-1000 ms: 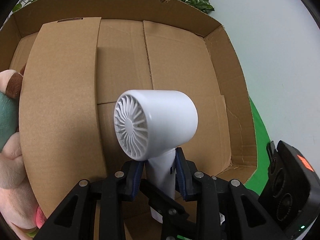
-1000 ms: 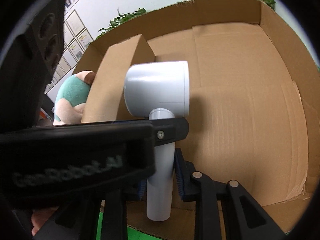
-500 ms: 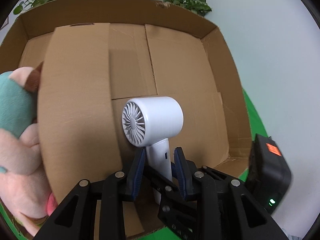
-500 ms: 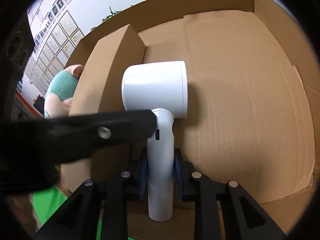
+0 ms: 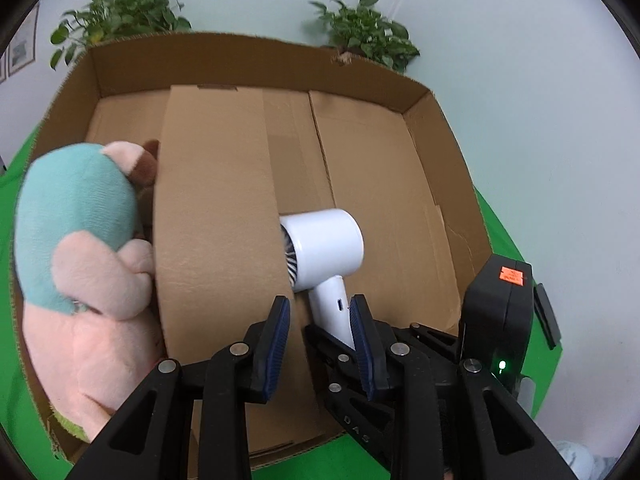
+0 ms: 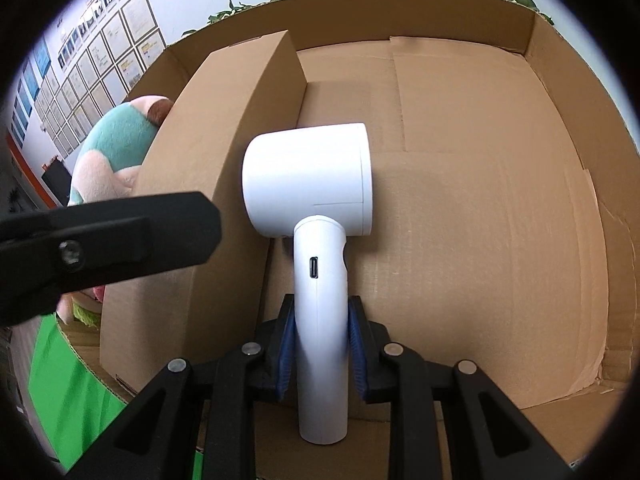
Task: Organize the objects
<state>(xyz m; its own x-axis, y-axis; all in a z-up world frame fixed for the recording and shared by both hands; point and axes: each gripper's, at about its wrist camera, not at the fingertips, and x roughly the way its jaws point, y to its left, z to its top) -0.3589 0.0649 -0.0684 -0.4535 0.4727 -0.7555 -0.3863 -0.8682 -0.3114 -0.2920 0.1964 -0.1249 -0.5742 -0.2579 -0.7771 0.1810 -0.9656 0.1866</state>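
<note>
I am pinching the white dryer (image 6: 320, 280) by its handle with my right claw (image 6: 321, 350), both blue pads pressing its sides, and holding it upright inside the box (image 6: 540, 240), just right of the divider (image 6: 224, 184). My left claw (image 5: 320, 344) is gripping nothing, its pads standing apart with the divider's near end and bare cardboard showing between them, and the dryer's handle sitting past its right pad. The plush (image 5: 80, 256) is lying in the box on the divider's left side, pressing against it.
</note>
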